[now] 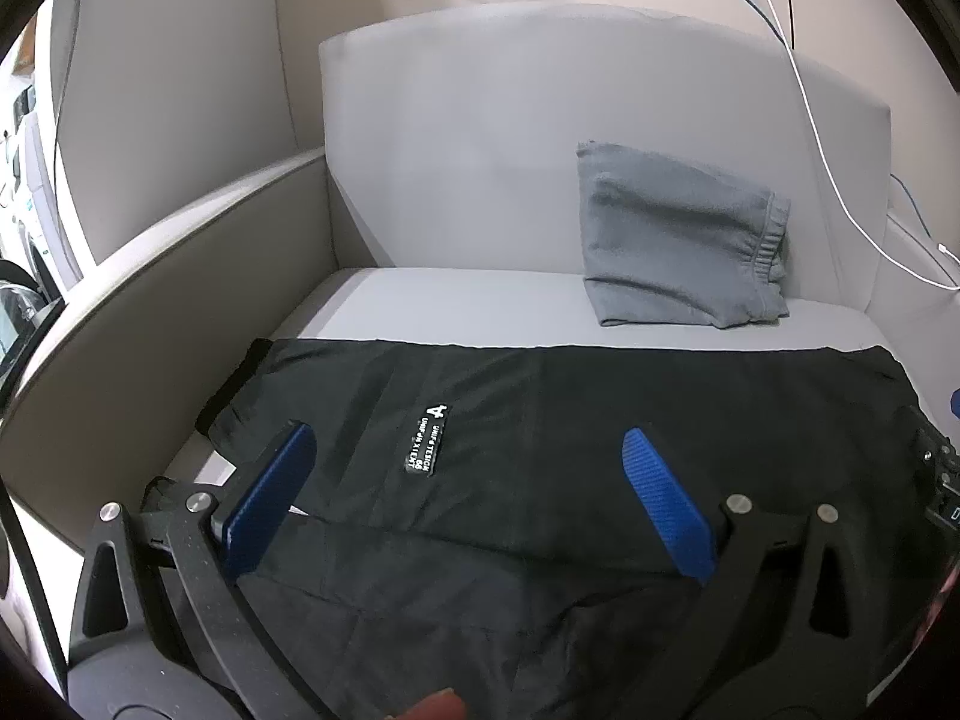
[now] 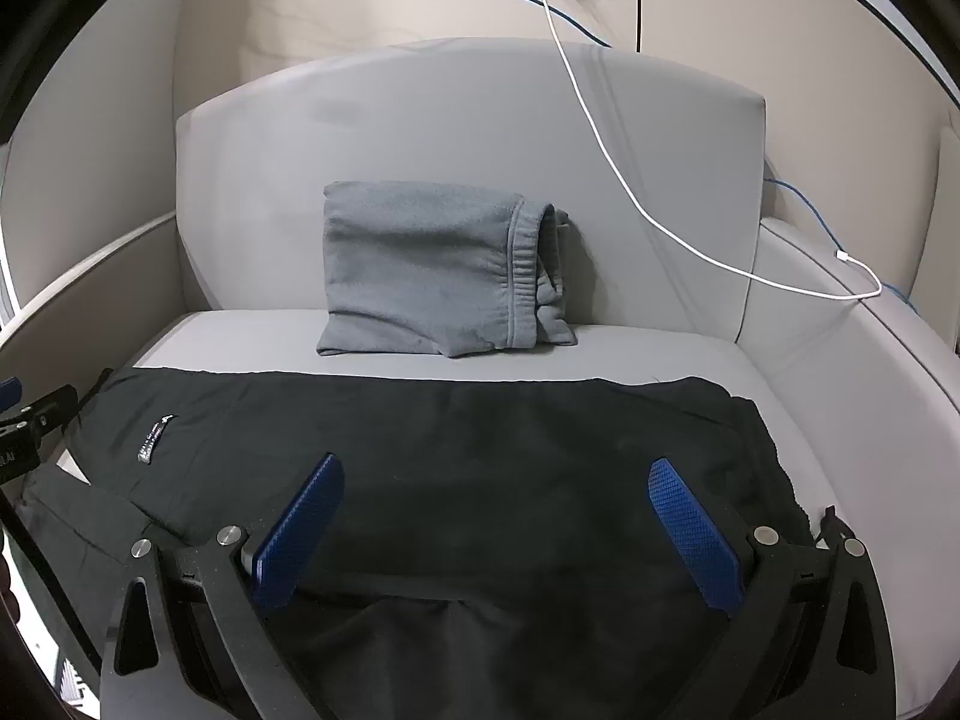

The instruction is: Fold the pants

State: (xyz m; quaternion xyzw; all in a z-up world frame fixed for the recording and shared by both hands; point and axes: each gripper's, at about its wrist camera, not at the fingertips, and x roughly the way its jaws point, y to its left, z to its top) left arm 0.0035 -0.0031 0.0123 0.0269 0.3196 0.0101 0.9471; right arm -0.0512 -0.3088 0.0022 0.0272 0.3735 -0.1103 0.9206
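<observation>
Black pants [image 1: 540, 420] [image 2: 450, 450] lie spread flat across the front of a grey sofa seat [image 1: 468, 306] [image 2: 660, 354], with a white printed label [image 1: 429, 438] [image 2: 153, 438] near their left end. My left gripper [image 1: 468, 444] hovers over the left part of the pants, open wide, its blue pads [image 1: 270, 498] apart with nothing clamped. Over the middle and right part hangs my right gripper [image 2: 498, 474], also open wide, its blue pads [image 2: 696, 534] clear of the cloth. A fold runs across the fabric near both grippers' bases.
A folded grey garment [image 1: 678, 240] [image 2: 438, 270] leans against the sofa backrest [image 1: 480, 138] [image 2: 420, 120]. A white charging cable [image 2: 600, 138] [image 1: 822, 138] and a blue cable [image 2: 810, 204] drape over the right side. Curved armrests [image 1: 150, 312] [image 2: 870, 360] bound the seat.
</observation>
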